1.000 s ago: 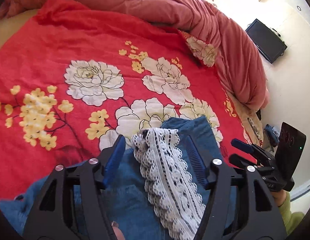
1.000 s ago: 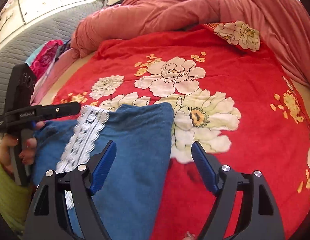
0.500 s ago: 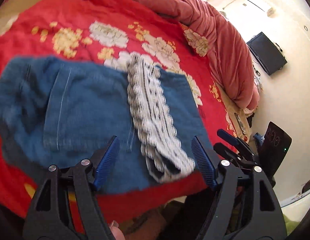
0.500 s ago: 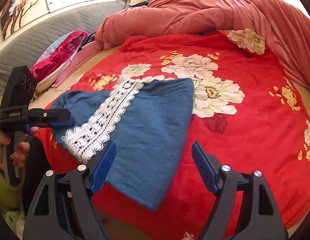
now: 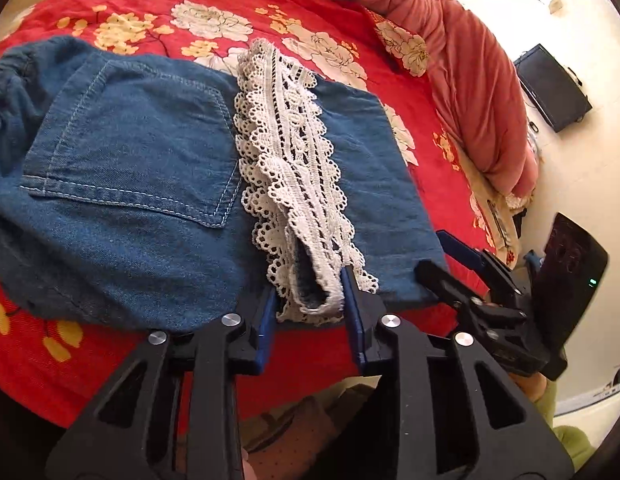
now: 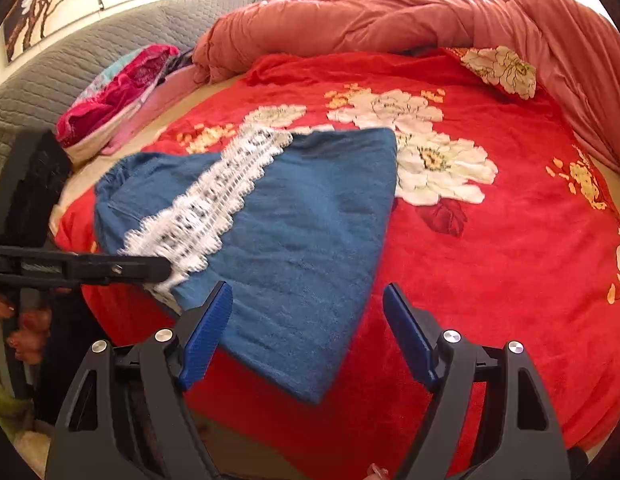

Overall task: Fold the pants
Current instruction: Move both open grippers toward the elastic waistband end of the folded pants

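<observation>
Left end of the pants (image 5: 122, 184) cut off by the picture's edge. Lace trim (image 6: 206, 204) blurry in the right wrist view. Near tip of the lace hidden behind the left gripper (image 5: 310, 304). Lower edge of the red blanket (image 6: 489, 264) hidden behind the right gripper (image 6: 308, 334).

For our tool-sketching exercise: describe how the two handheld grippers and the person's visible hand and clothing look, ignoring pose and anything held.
Left gripper: black angular frame with triangular cutouts, silver round bolts, ribbed blue fingers. Right gripper has the same design; seen from the left camera, its black handle block shows a small green light. The hand has painted nails. A yellow-green sleeve shows. No cables visible.
</observation>
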Action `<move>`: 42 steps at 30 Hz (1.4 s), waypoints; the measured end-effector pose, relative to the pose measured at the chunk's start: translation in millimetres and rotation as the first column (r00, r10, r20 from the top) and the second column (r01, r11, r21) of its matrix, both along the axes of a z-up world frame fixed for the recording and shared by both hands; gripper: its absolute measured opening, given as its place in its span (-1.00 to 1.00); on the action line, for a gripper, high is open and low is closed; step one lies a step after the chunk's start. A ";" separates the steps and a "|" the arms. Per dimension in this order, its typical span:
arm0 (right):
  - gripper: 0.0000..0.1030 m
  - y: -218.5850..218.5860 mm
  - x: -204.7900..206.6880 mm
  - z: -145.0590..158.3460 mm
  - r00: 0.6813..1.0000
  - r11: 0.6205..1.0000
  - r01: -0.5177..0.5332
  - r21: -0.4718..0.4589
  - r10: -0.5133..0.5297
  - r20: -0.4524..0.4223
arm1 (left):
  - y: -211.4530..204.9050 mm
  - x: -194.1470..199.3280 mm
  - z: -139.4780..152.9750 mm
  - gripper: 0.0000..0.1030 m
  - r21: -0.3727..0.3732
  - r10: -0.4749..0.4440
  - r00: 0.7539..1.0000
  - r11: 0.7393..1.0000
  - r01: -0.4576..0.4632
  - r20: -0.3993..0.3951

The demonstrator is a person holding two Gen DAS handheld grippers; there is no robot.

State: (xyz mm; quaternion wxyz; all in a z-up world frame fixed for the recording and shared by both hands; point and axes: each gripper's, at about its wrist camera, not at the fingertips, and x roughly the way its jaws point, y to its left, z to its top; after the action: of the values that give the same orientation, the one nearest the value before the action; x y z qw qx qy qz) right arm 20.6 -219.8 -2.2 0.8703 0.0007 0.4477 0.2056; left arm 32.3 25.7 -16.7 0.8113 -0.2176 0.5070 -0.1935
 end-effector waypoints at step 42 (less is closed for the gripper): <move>0.76 -3.7 -12.2 37.9 0.997 0.999 0.043 0.031 -0.045 0.067 | 15.9 -30.6 53.9 0.60 0.287 -0.020 0.979 0.957 -0.039 0.201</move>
State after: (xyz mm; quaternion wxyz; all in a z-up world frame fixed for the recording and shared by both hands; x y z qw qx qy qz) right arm 8.4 -223.4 35.7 0.8892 0.0164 0.4145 0.1930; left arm 1.7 41.6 37.1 0.8825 -0.0784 0.4437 -0.1346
